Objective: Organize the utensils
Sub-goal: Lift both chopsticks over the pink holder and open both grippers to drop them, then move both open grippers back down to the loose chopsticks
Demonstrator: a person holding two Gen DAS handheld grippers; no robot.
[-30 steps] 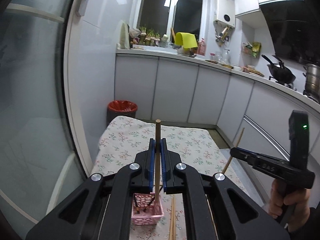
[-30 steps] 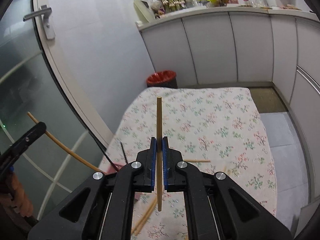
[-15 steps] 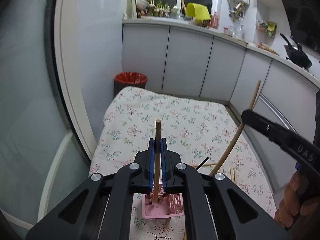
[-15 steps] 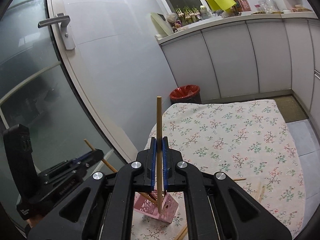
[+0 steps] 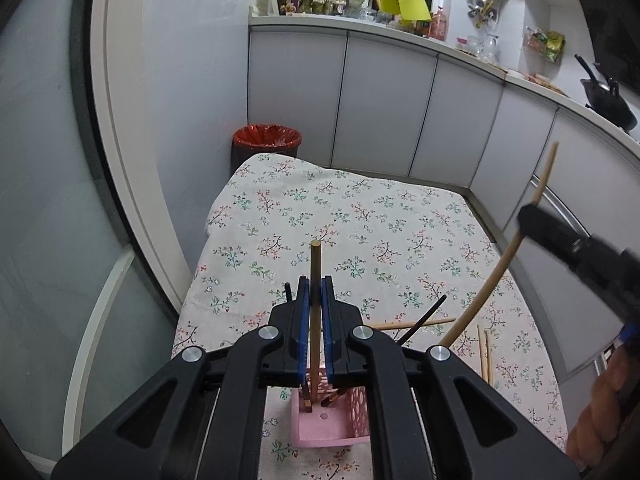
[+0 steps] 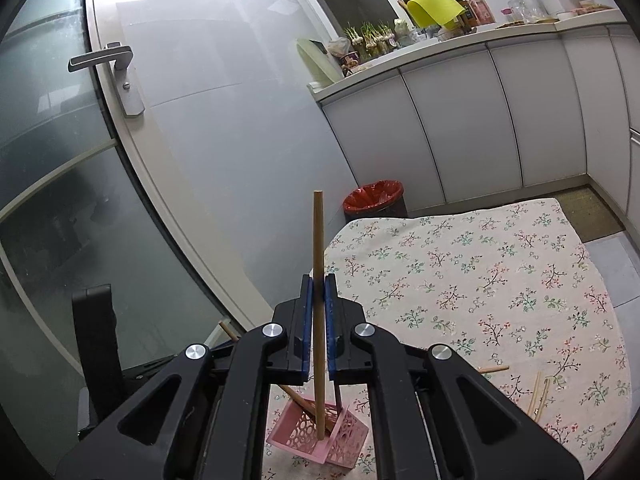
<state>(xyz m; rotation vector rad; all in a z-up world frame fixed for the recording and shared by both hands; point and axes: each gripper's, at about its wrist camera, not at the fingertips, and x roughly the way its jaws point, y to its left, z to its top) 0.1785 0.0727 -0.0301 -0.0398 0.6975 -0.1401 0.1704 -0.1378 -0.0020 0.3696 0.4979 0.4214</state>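
Note:
A pink perforated utensil holder (image 5: 326, 420) stands on the floral tablecloth (image 5: 360, 216); it also shows in the right wrist view (image 6: 320, 436). My left gripper (image 5: 315, 312) is shut on a wooden chopstick (image 5: 315, 264), whose lower end reaches into the holder. My right gripper (image 6: 318, 304) is shut on another wooden chopstick (image 6: 318, 240), its lower tip over the holder. The right gripper also shows in the left wrist view (image 5: 568, 248). Dark chopsticks (image 5: 424, 318) stand in the holder.
Loose wooden chopsticks lie on the cloth to the right of the holder (image 5: 484, 354), (image 6: 538, 394). A red-lined bin (image 5: 267, 140) stands beyond the table's far left corner. A glass door (image 6: 80, 160) is on the left, white cabinets (image 5: 380, 108) behind.
Both grippers have tilted and come lower over the pink holder. The chopsticks' lower ends have moved over or into it. Both grips stay shut.

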